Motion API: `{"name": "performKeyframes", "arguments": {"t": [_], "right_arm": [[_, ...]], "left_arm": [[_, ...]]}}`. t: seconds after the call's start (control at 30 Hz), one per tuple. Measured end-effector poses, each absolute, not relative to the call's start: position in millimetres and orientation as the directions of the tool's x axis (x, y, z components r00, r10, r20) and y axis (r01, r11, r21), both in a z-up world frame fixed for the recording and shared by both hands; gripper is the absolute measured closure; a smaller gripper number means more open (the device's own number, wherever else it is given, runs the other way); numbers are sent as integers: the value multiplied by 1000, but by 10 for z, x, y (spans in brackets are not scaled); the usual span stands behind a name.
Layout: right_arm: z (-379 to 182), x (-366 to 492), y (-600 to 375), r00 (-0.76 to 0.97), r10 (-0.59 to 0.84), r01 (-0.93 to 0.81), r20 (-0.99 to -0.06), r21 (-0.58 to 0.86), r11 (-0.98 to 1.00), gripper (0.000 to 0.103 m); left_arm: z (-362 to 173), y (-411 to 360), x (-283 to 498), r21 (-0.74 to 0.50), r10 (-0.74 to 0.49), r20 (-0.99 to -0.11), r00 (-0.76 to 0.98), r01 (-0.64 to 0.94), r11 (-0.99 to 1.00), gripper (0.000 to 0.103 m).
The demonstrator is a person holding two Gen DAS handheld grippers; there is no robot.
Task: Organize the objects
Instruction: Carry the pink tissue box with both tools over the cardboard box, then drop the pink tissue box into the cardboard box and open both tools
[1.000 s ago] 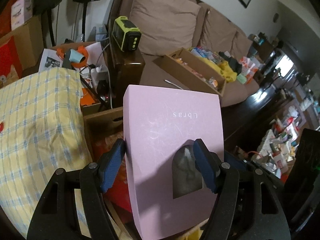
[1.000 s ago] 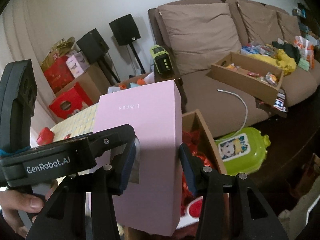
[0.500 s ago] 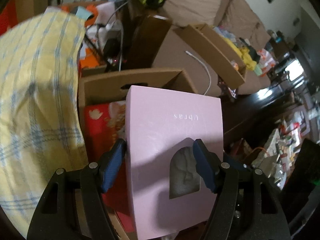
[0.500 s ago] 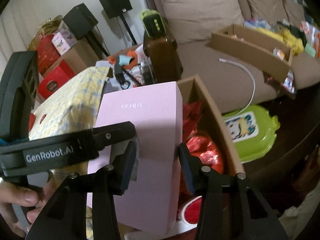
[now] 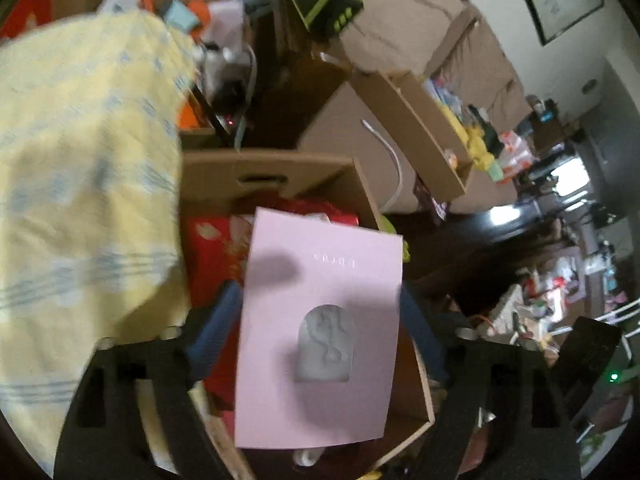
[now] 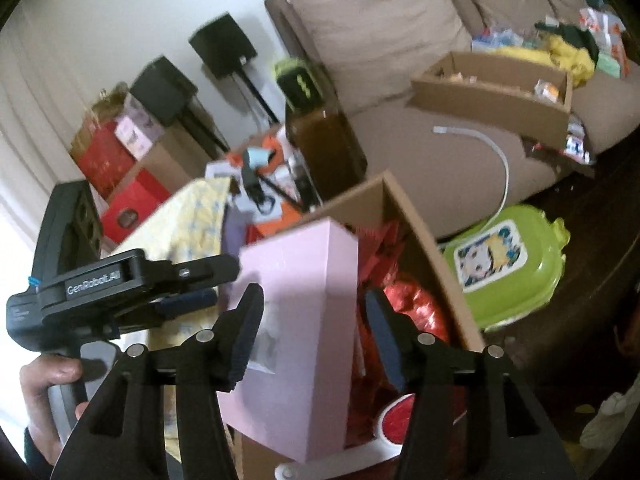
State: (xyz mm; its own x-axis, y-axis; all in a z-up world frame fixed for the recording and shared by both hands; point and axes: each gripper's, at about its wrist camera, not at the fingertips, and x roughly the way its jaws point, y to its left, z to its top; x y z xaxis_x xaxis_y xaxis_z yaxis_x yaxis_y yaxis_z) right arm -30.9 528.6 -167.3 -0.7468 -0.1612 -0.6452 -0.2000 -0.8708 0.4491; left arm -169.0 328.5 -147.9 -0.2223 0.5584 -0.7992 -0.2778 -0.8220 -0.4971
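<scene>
A pink box (image 5: 320,332) with a small arched window lies on top of red packets inside an open cardboard box (image 5: 304,172). My left gripper (image 5: 320,332) is open, its blue pads standing just off the pink box's two sides. In the right wrist view the pink box (image 6: 304,320) sits in the cardboard box (image 6: 424,236). My right gripper (image 6: 316,332) is open, its pads apart from the box's sides. The left gripper's body (image 6: 100,288) shows at the left there.
A yellow checked cloth (image 5: 80,184) lies left of the cardboard box. A brown sofa (image 6: 400,40) behind holds a shallow cardboard tray (image 6: 492,88) and a white cable (image 6: 500,160). A green lidded container (image 6: 504,268) sits on the floor at right. A dark wooden stand (image 6: 324,148) stands behind.
Both grippers lowered the pink box into the cardboard box. Both sets of jaws have opened and let go of it. The views are blurred from motion.
</scene>
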Motion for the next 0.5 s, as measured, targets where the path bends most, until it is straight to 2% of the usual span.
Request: {"name": "performKeyframes", "arguments": {"t": [0.13,0.3,0.5], "right_arm": [[-1529,-260,5291,-744,-151,-184,-650,418,-890,47],[-1505,-271,5151,-720,-119,-159,-684,330,-930,54],[-1542,-337,4858,-683,-212,-8,-699,298,-955,57]], "left_arm": [[-1179,3091,-1620,-493,574,-769,-282,-309,-813,11],[-918,2726,-1511,-434,534,-766,-358,-326,-840,10],[-811,2316,-1436,-356,460,-782,-420,-305,-883,9]]}}
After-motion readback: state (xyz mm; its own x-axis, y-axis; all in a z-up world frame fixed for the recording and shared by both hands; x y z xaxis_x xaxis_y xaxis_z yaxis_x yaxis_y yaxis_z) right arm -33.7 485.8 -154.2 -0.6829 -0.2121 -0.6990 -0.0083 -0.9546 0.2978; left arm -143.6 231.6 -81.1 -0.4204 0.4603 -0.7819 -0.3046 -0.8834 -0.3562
